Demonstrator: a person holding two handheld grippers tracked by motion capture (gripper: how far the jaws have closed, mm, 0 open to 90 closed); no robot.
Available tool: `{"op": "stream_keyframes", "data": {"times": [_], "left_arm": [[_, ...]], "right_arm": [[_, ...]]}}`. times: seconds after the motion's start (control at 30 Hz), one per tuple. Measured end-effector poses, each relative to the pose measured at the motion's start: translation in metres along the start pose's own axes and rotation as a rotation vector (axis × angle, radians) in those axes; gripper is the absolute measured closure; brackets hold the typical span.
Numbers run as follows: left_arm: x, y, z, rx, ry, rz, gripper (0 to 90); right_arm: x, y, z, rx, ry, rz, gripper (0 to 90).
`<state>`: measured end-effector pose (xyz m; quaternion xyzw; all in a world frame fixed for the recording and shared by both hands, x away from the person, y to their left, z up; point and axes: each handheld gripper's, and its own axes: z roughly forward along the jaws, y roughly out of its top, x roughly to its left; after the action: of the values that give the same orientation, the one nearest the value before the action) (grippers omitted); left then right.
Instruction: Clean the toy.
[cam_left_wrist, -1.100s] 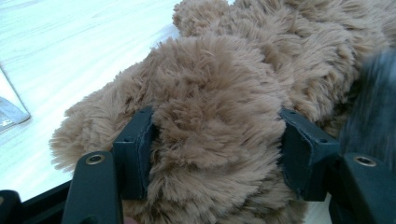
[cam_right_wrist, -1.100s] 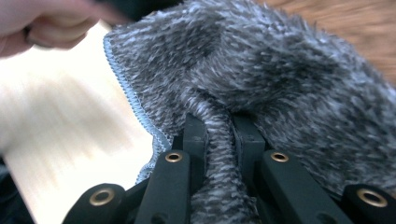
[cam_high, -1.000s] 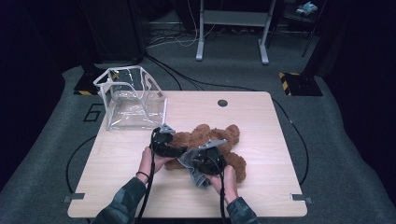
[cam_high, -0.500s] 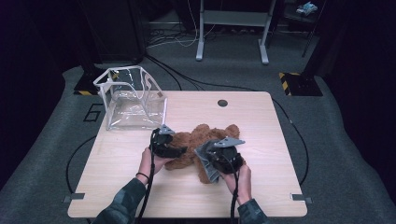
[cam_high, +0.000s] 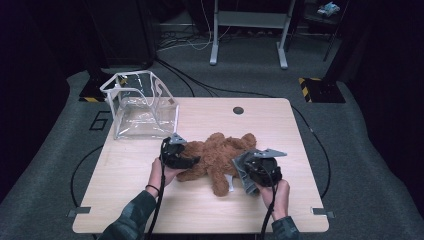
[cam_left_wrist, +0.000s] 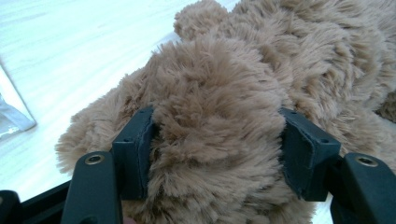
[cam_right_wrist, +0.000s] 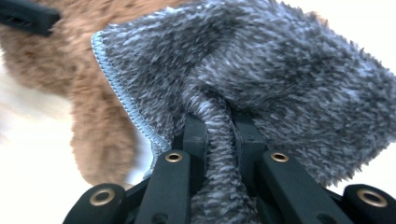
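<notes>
While the left gripper (cam_high: 187, 161) clamps a limb of the brown plush teddy bear (cam_high: 220, 155) lying mid-bench, long axis nine to three, the right gripper (cam_high: 250, 172), at the bear's four o'clock, pinches a grey fleecy cloth (cam_right_wrist: 261, 70).

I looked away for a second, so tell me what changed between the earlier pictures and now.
The right gripper, shut on the grey cloth, carried it rightward off the teddy bear's middle to its right side. The left gripper stayed clamped on the bear's plush, and the bear, the clear bag and the table kept their places.
</notes>
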<state>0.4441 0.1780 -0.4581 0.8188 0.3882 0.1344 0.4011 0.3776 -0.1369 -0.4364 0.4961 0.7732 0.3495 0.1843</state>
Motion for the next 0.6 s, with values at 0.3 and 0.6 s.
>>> {"op": "stream_keyframes", "data": {"times": [0.3, 0.6], "left_arm": [[-0.011, 0.006, -0.012, -0.057, 0.036, 0.029, 26.2], [-0.028, 0.005, -0.028, -0.062, 0.066, 0.013, 6.7]], "right_arm": [[-0.039, -0.02, -0.02, 0.0, -0.08, 0.078, 78.9], [-0.056, -0.034, -0.021, 0.006, -0.101, 0.13, 78.7]]}}
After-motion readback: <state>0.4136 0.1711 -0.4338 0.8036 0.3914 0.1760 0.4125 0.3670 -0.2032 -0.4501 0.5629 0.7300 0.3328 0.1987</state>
